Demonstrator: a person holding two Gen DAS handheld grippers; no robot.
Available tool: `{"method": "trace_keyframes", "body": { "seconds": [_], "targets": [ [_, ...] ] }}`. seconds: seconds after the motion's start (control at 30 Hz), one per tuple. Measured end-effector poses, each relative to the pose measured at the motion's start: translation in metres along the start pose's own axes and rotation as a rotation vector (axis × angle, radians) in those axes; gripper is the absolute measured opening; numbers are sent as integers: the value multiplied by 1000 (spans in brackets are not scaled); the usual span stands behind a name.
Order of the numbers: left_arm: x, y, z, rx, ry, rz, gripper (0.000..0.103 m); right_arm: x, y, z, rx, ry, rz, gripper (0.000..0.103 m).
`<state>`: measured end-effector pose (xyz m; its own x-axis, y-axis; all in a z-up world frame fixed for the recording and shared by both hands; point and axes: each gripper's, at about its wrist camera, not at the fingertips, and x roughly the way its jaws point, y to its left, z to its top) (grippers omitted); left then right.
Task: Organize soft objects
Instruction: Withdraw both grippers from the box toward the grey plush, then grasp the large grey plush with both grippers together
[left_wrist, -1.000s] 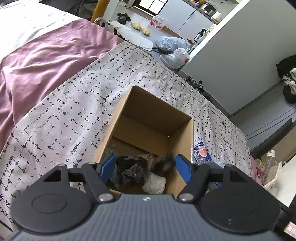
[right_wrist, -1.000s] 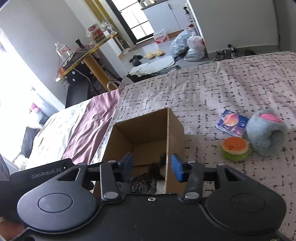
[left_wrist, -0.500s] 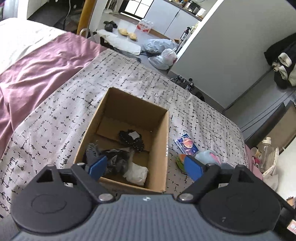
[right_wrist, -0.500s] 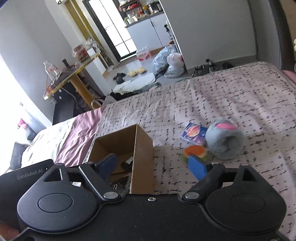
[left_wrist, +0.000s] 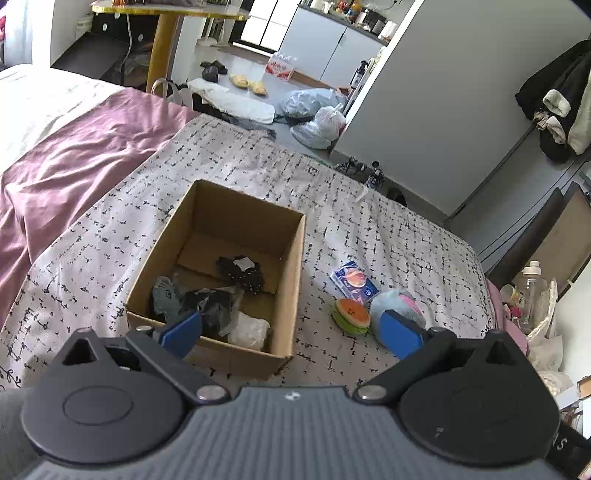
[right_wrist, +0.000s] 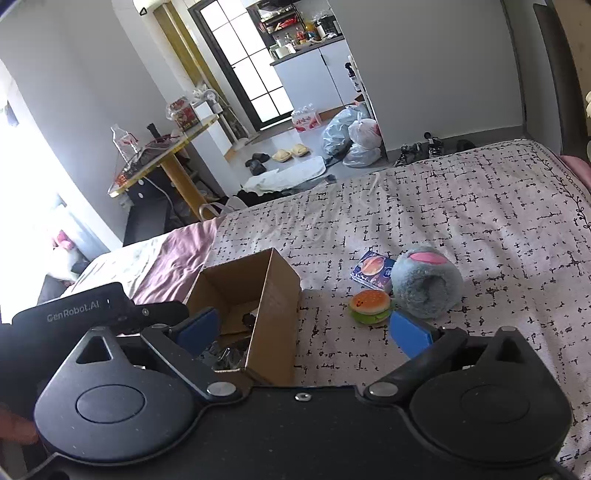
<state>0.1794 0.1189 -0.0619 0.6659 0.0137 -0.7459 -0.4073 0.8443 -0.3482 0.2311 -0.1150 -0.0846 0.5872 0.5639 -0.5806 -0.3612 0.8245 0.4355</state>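
An open cardboard box (left_wrist: 295, 266) (right_wrist: 277, 295) sits on the patterned bedspread. Inside lie black and grey soft items (left_wrist: 210, 302), a black dotted piece (left_wrist: 242, 275) and a white item (left_wrist: 247, 330). Right of the box lie a burger plush (left_wrist: 351, 315) (right_wrist: 370, 305), a grey furry plush with pink patch (left_wrist: 397, 301) (right_wrist: 426, 282) and a blue packet (left_wrist: 354, 280) (right_wrist: 373, 269). My left gripper (left_wrist: 291, 332) is open and empty above the box's near edge. My right gripper (right_wrist: 304, 328) is open and empty, over the box's right wall.
A mauve blanket (left_wrist: 74, 155) covers the bed's left side. Beyond the bed's far edge are bags (left_wrist: 317, 118), slippers and a yellow-legged table (right_wrist: 162, 158). A bottle (left_wrist: 530, 288) and clutter stand at the bed's right side.
Both grippers have opened wide and pulled back and up from the box. The dark soft items now lie loose inside the box.
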Motion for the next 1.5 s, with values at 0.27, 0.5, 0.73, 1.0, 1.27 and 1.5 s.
{"method": "trace_keyframes", "body": {
  "seconds": [0.27, 0.5, 0.73, 1.0, 1.27, 1.5],
  "targets": [
    [-8, -24, -8, 41, -48, 8, 103, -16, -24, -6, -1, -18, 13, 103],
    [0, -41, -17, 68, -55, 0, 103, -19, -47, -12, -3, 10, 39, 103],
    [11, -63, -22, 124, -45, -22, 103, -16, -75, -10, 26, 5, 31, 103],
    [38, -93, -29, 212, -11, 11, 103, -6, -108, 0, 78, -9, -3, 102],
    [75, -115, -27, 247, 34, 46, 103, 19, -131, 27, 120, -19, -22, 96],
    [108, -135, -32, 347, 54, 67, 103, 42, -165, 10, 214, -21, -15, 81]
  ]
}}
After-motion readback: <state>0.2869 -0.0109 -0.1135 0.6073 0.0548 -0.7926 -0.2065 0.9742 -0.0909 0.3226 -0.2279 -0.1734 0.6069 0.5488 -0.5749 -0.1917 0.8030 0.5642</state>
